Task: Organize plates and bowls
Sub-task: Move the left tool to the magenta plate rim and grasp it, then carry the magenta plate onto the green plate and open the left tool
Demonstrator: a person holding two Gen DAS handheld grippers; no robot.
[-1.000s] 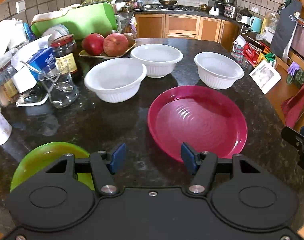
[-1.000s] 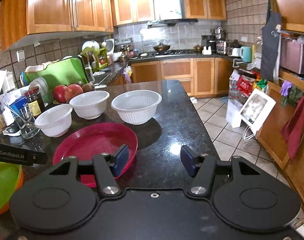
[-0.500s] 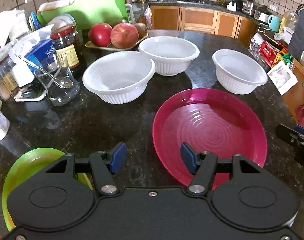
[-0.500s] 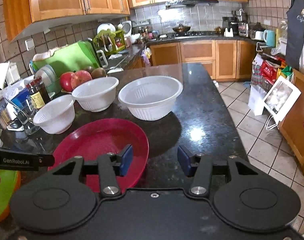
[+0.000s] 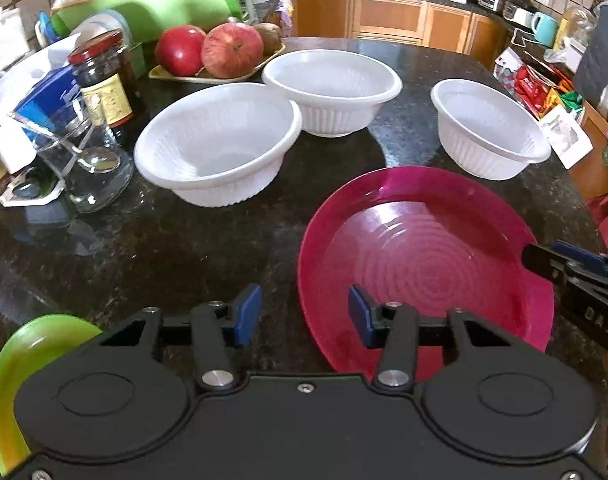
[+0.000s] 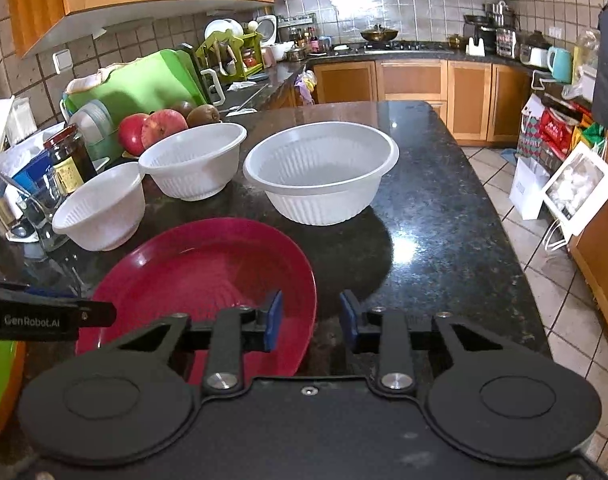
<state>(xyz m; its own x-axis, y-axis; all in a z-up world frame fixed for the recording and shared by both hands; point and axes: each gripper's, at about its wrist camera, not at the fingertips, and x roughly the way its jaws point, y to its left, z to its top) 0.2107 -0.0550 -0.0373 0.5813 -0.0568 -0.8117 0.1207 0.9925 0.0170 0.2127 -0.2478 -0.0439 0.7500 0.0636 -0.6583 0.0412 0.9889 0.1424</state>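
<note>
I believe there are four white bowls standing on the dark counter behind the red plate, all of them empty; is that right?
Not quite: there are three white bowls, not four. The left wrist view shows one nearest the jars, one by the fruit and one off to the right. All are empty, standing on the dark counter behind the red plate.

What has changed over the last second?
Both grippers moved in on the red plate; the left gripper and right gripper now straddle opposite rims, jaws closing, pads not yet pressing. The three white bowls and green plate stayed put.
</note>
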